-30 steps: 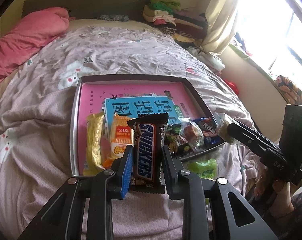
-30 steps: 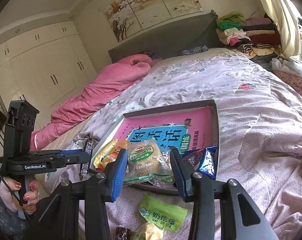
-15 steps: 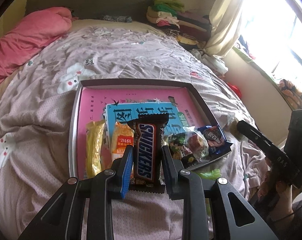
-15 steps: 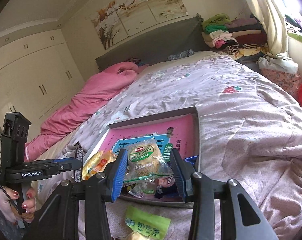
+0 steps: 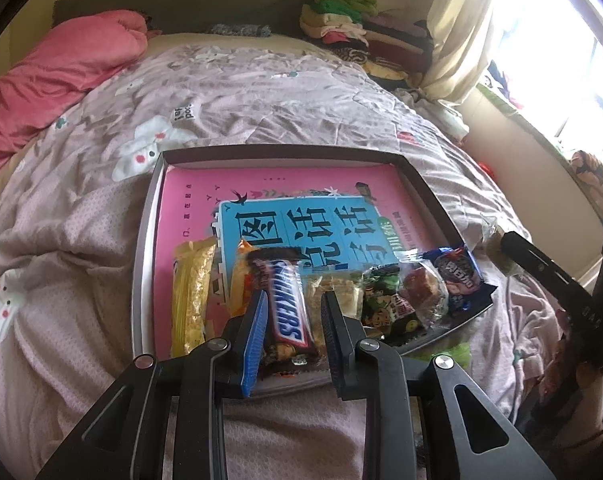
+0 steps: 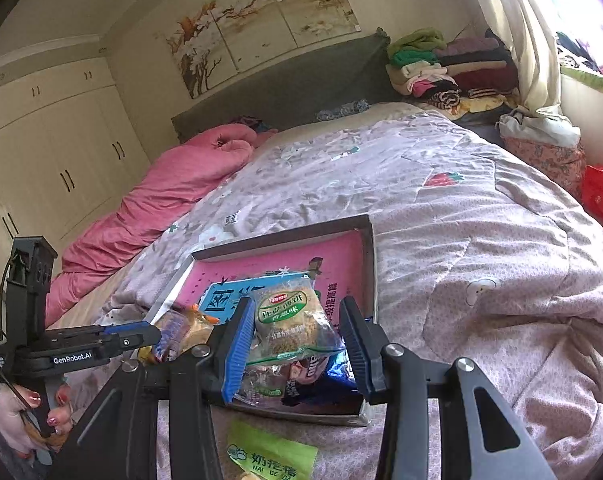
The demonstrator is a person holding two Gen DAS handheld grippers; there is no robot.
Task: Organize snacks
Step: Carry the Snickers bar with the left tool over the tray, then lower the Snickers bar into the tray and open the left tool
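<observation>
A shallow grey tray (image 5: 143, 240) with a pink and blue book in it lies on the bed. My left gripper (image 5: 293, 312) holds a Snickers bar (image 5: 287, 304) low over the tray's near edge, tilted, among a yellow bar (image 5: 191, 288), an orange packet (image 5: 241, 280) and several wrapped sweets (image 5: 405, 296). My right gripper (image 6: 297, 324) is shut on a clear biscuit packet with a green label (image 6: 287, 320), above the tray's near right corner (image 6: 371, 260). A blue packet (image 6: 337, 368) lies under it.
A green packet (image 6: 269, 456) lies on the quilt in front of the tray. A pink duvet (image 5: 61, 64) is at the far left. Folded clothes (image 5: 353, 24) are stacked at the headboard. A window and curtain (image 5: 461, 28) are on the right.
My left gripper has dropped toward the tray and the Snickers bar has tilted over between its fingers. My right gripper has lifted and drawn back a little with the biscuit packet.
</observation>
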